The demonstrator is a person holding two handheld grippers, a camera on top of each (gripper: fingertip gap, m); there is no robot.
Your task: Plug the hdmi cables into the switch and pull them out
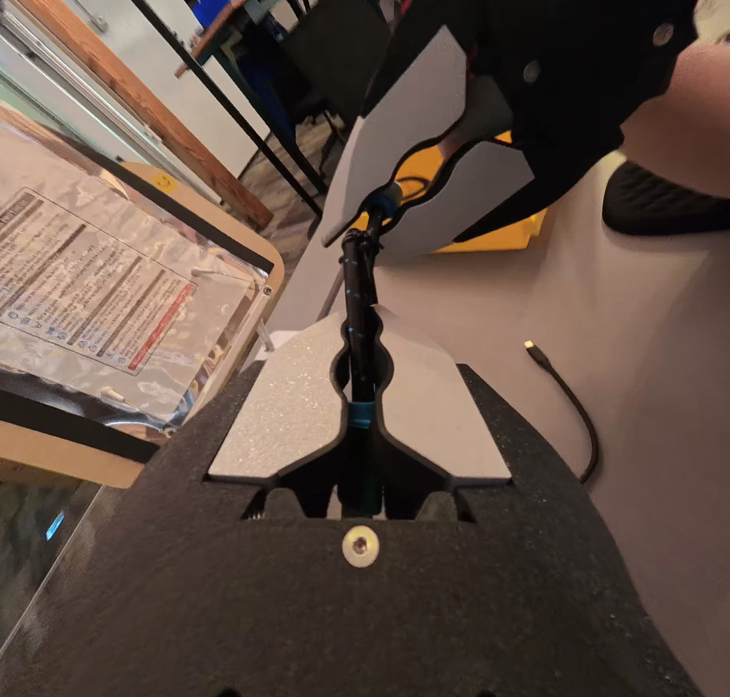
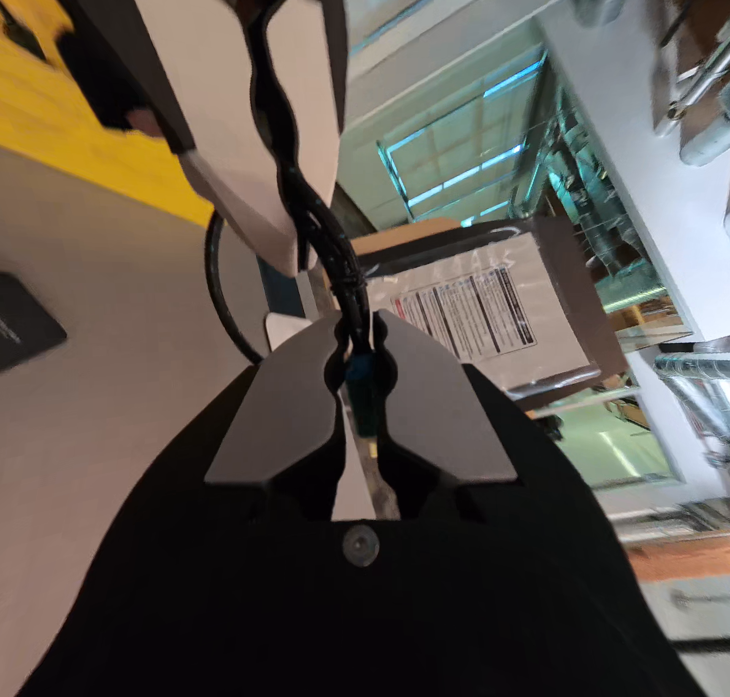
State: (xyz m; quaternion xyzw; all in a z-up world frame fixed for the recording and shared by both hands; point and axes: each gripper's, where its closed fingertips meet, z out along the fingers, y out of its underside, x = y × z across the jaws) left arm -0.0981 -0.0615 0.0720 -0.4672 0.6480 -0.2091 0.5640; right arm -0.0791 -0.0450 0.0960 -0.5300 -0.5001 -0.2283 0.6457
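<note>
**Both grippers clamp one bundled cable above the grey table**

The left gripper (image 1: 361, 322) is closed on a black cable (image 1: 358, 282) with blue specks; a blue band of the cable sits between its grey pads (image 1: 276, 393). The cable runs straight from it to the right gripper (image 1: 389, 207), which is closed on the other blue-ringed end. In the right wrist view the right gripper (image 2: 361, 322) holds a blue plug with a gold tip behind its pads, and the cable (image 2: 335, 259) – several strands tied together – goes up into the left gripper (image 2: 276, 97). The cable hangs in the air between the two, not touching the table.

The table (image 1: 513, 342) is plain grey. On it, near its right side in the left wrist view, lies a thin black wire (image 1: 569, 397) with a small connector. A yellow box (image 1: 497, 235) stands behind the right gripper. A dark flat device (image 2: 23, 322) lies on the table at the left edge of the right wrist view – too blurred to say what it is.

Past the left edge of the table stands a wooden frame with a silver bag (image 1: 118, 302) bearing a printed label. Behind are a wooden beam, desks and windows.
</note>
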